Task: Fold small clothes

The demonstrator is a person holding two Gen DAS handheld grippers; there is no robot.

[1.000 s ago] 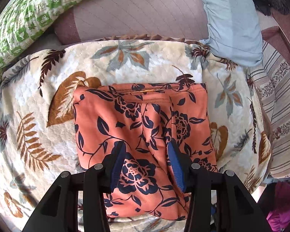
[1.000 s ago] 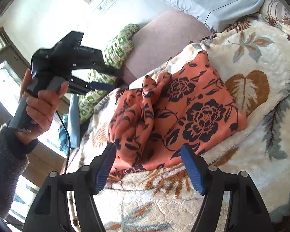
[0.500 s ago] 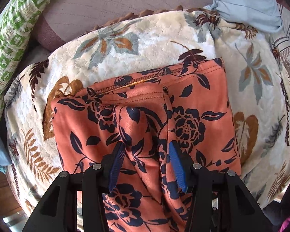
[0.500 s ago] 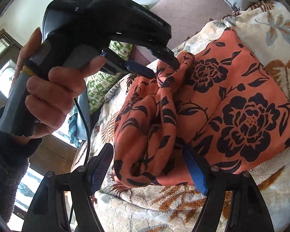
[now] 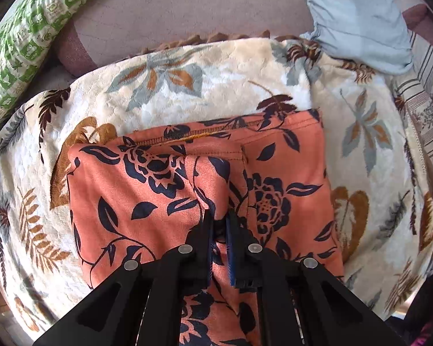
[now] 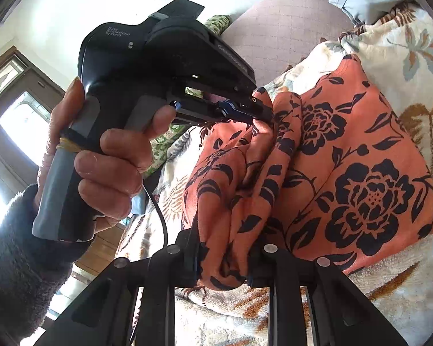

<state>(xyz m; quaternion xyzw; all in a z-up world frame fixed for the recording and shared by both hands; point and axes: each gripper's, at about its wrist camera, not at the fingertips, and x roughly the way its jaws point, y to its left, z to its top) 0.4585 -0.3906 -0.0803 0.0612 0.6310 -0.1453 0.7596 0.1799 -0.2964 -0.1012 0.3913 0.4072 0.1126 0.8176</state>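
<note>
An orange garment with dark blue flowers lies partly folded on a leaf-patterned blanket. My left gripper is shut on a raised fold in the middle of the garment. In the right wrist view the same garment bunches up towards me, and my right gripper is shut on the near end of that bunched fold. The left gripper also shows there, held in a hand, pinching the far end of the fold.
A green patterned pillow lies at the far left and a light blue pillow at the far right. A mauve quilted bedcover lies behind the blanket. Striped fabric hangs at the right edge.
Both grippers have closed on the garment's central fold. The left gripper moved forward over the garment, and the right gripper came up to the near end of the bunched cloth.
</note>
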